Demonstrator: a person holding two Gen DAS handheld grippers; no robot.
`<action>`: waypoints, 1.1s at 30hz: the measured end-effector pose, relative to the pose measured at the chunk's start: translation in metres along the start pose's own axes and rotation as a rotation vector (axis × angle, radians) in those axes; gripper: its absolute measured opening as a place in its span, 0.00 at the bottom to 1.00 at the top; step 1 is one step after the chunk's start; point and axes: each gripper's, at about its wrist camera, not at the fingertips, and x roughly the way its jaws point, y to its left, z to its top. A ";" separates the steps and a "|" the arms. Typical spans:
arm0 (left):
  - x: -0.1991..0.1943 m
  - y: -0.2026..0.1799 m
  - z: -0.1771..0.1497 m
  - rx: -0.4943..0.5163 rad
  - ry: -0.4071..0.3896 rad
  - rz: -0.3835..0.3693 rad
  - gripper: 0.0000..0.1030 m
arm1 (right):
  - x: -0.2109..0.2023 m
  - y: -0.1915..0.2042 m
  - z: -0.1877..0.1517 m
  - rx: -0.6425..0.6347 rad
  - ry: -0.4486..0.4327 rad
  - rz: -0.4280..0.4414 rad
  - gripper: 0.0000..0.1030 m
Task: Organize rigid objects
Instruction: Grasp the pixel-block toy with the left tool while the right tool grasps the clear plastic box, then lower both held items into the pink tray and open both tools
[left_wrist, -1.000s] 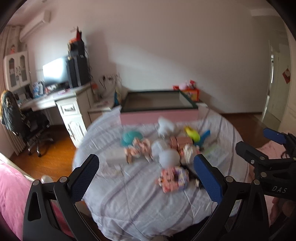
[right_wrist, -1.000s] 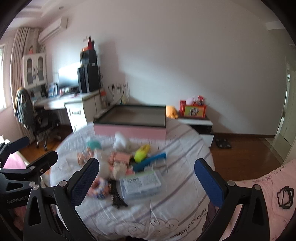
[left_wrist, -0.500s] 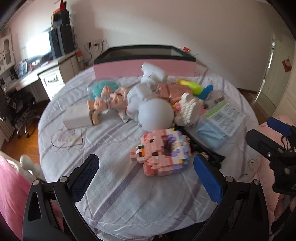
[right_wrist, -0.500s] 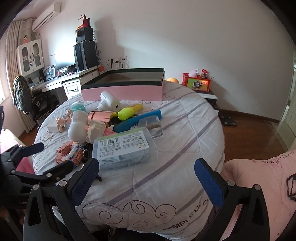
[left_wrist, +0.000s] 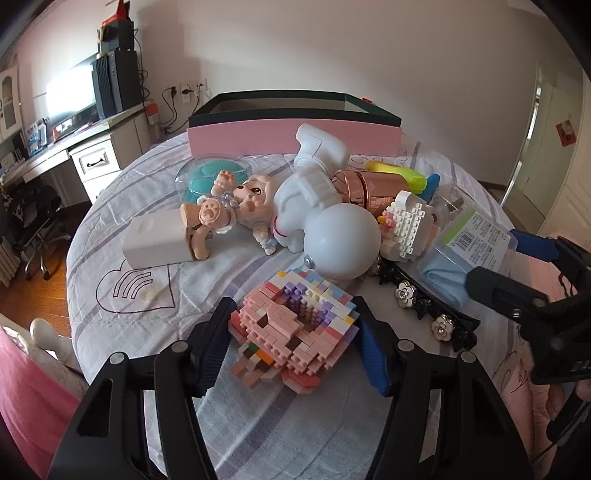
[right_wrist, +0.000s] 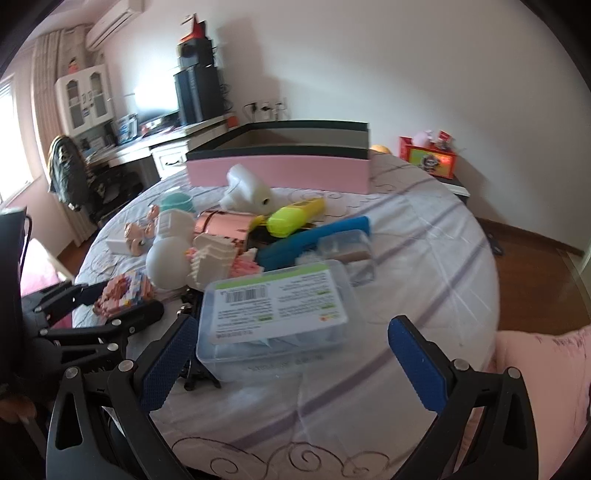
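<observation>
Left gripper (left_wrist: 295, 343) now closed around pink brick model (left_wrist: 295, 328), right gripper (right_wrist: 295, 354) nearer plastic box (right_wrist: 277, 310)

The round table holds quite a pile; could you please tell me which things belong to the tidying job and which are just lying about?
Job:
- pink toy-brick figure, between the left tool fingers
- clear lidded plastic box, ahead of the open right tool
- white astronaut figurine
- pink storage box

Lying about:
- black office chair
- red toy box

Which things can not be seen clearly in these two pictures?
- Left view: the box inside, hidden by its wall.
- Left view: whether the left gripper pads touch the brick toy.
- Right view: the case label print, blurred.
- Right view: the black clip, behind the case.
</observation>
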 end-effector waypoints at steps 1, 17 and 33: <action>0.000 -0.001 0.000 0.003 -0.003 0.001 0.61 | 0.005 0.002 0.000 -0.005 0.011 -0.002 1.00; -0.026 -0.004 0.038 0.020 -0.080 -0.085 0.61 | -0.014 -0.010 0.028 0.033 -0.099 0.019 0.92; 0.065 0.033 0.214 0.041 -0.064 -0.041 0.61 | 0.072 -0.027 0.186 0.017 -0.138 -0.018 0.92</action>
